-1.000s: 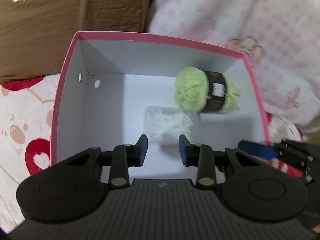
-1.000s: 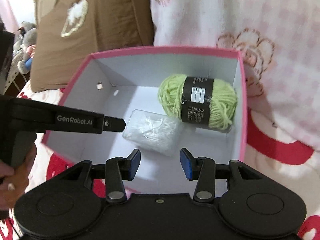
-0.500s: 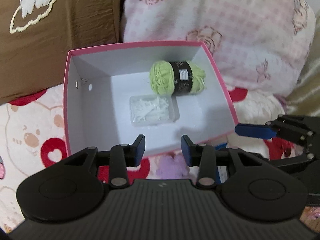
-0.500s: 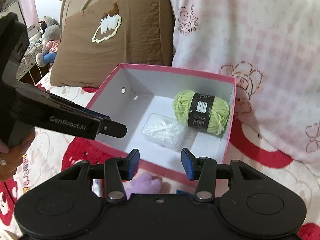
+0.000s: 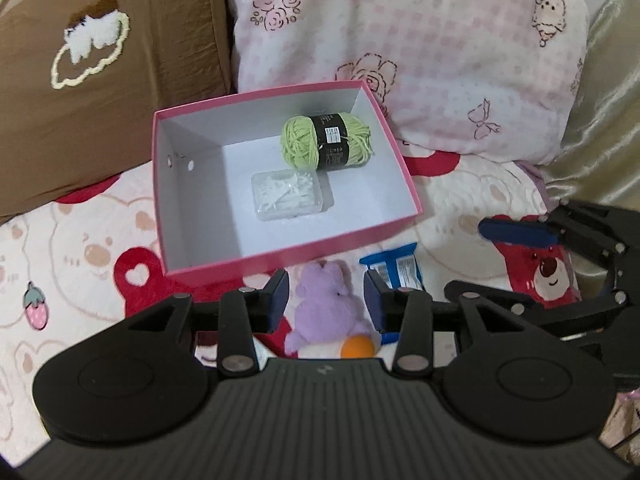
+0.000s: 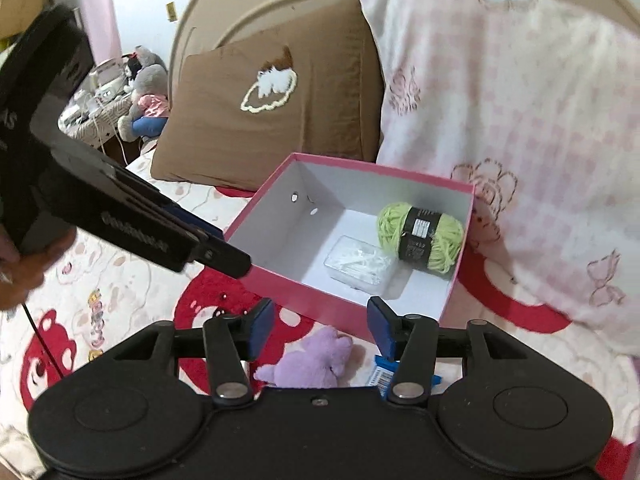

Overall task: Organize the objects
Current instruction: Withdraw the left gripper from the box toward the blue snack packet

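A pink box [image 5: 168, 216] [image 6: 320, 304] with a white inside sits on the bed. In it lie a green yarn ball [image 5: 326, 142] [image 6: 422, 236] and a clear plastic case of white sticks [image 5: 286, 196] [image 6: 358, 264]. In front of the box lie a purple plush toy [image 5: 328, 304] [image 6: 316, 360], an orange ball [image 5: 357, 347] and a blue packet [image 5: 396, 270] [image 6: 384, 374]. My left gripper [image 5: 326, 300] is open and empty above the plush. My right gripper [image 6: 320, 324] is open and empty, also short of the box.
A brown pillow [image 5: 92, 80] [image 6: 272, 108] and a pink patterned pillow [image 5: 420, 48] [image 6: 520, 120] stand behind the box. The bedsheet [image 5: 72, 248] has red bear prints. The right gripper shows at the right of the left wrist view [image 5: 560, 248].
Both grippers have pulled back and up from inside the box. The plush toy, orange ball and blue packet in front of the box have come into view.
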### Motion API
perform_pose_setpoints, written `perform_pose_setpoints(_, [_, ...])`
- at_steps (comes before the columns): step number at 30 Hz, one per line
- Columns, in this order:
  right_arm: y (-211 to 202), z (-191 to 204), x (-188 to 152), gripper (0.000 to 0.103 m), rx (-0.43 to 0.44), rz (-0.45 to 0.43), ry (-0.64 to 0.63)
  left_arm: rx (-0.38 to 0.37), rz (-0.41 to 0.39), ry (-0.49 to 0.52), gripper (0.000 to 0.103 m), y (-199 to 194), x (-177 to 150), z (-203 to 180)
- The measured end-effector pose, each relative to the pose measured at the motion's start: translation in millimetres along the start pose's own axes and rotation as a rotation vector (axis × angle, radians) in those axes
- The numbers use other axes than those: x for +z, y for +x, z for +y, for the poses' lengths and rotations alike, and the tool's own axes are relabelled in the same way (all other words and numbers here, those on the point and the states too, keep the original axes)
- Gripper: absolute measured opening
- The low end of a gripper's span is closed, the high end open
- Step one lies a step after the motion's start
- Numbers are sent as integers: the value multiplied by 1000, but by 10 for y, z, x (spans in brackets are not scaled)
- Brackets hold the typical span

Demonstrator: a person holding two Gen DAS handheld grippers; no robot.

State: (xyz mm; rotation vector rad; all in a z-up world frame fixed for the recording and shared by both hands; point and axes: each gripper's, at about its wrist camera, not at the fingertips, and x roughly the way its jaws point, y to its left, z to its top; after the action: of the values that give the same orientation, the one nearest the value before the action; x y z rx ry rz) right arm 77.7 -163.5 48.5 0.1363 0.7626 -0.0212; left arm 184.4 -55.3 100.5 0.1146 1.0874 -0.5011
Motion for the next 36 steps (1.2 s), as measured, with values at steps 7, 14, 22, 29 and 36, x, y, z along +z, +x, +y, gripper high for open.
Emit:
perform_pose_setpoints(7, [-336,109,-73,69,-4,-20,-81,-40,-21,52,46,-306,-262,-260])
perform_pose_setpoints(14, [-464,233,-283,90,-69,-24,-123,-39,-52,108,50,-374,-505,-398])
perform_pose_setpoints(22, [-483,191,-516,91,-64,-9,-145,-61,-88,96,58,-246,-658,-472])
perform_pose_setpoints(29, [-345,78,-781,93,-39,-3,-176,-72,-146,80,64,-70,-757,-568])
perform_pose_setpoints(36, [-120,-37,-998,93,-23,-36,-148,-82,-155,55,73,233,-861,-636])
